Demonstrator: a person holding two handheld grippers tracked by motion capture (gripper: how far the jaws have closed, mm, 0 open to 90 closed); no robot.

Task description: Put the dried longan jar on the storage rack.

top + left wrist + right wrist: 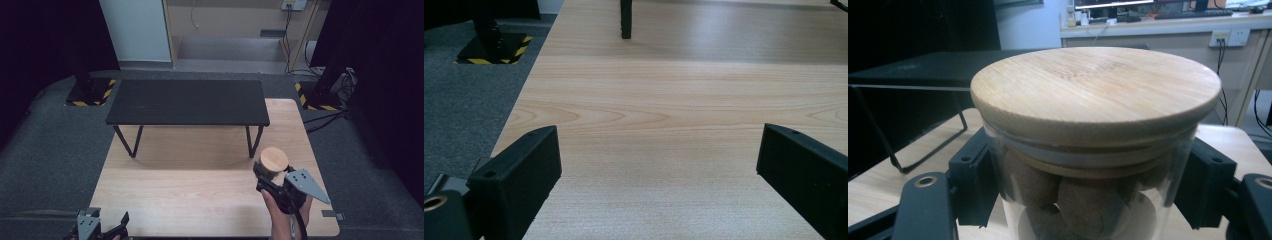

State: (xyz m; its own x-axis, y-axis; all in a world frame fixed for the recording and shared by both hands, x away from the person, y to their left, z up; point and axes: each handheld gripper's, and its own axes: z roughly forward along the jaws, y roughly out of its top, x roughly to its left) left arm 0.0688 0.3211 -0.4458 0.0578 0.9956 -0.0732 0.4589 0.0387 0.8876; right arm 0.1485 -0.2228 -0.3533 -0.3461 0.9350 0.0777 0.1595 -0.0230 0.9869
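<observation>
At the near left corner of the table (165,190), the left gripper (102,231) sat low at the bottom edge of the high view, its black jaws spread wide apart with nothing between them. In the left gripper view, those jaws framed bare light wood, with grey carpet (469,100) off the table's left side and a yellow-and-black striped base (491,50) standing on it further back. A low black shelf (187,101) on thin wire legs stood across the far half of the table; one of its legs (625,20) showed at the top of the left gripper view. Further right, near the table's right edge and just in front of the shelf's right legs, the right gripper (267,175) was clamped on a glass jar (274,161), held in a hand (282,220) coming in from the bottom of the high view. The right gripper view showed the black pads pressed against the jar's glass wall on both sides, just below its round wooden lid (1095,90). The jar stood upright in the grip, the lid seated flat on top. Through the glass, brown rounded lumps (1083,197) filled the jar; what they were could not be told. Behind the jar in that view lay the shelf and, beyond it, a wall socket (1230,37).
</observation>
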